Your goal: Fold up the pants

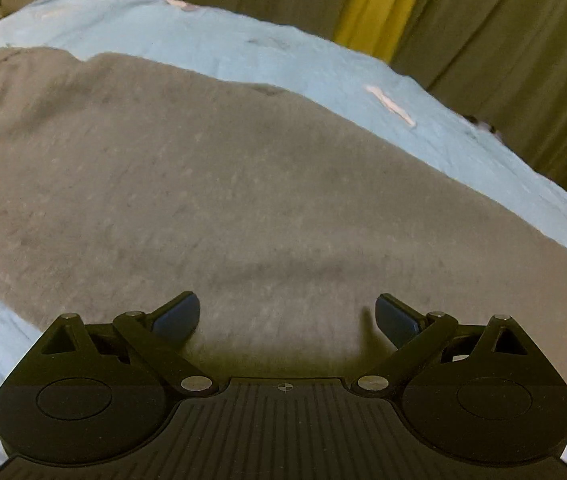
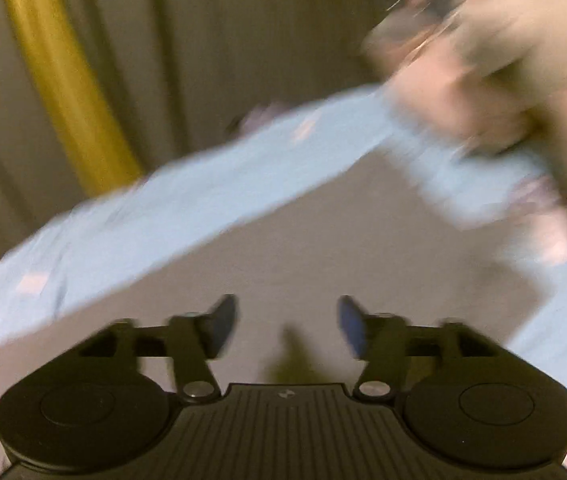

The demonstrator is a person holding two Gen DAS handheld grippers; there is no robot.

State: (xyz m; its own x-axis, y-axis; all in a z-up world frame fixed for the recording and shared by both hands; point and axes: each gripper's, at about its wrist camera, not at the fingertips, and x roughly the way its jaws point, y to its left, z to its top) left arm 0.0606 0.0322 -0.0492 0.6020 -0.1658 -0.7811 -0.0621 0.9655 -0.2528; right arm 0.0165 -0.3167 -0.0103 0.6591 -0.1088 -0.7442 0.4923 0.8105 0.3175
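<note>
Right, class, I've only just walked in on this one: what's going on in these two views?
A person is folding grey fabric pants laid flat on a light blue sheet, using a handheld black two-finger gripper in each hand. The left gripper hangs open just above the pants with nothing between its fingers. The right gripper is also open and empty over the grey cloth, though its view is blurred. Neither grips the pants right now.

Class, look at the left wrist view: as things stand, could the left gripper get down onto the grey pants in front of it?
Probably yes. The left gripper is open with nothing between its fingers, and the grey pants lie spread flat on the light blue sheet straight ahead, with nothing lying on them.
</note>
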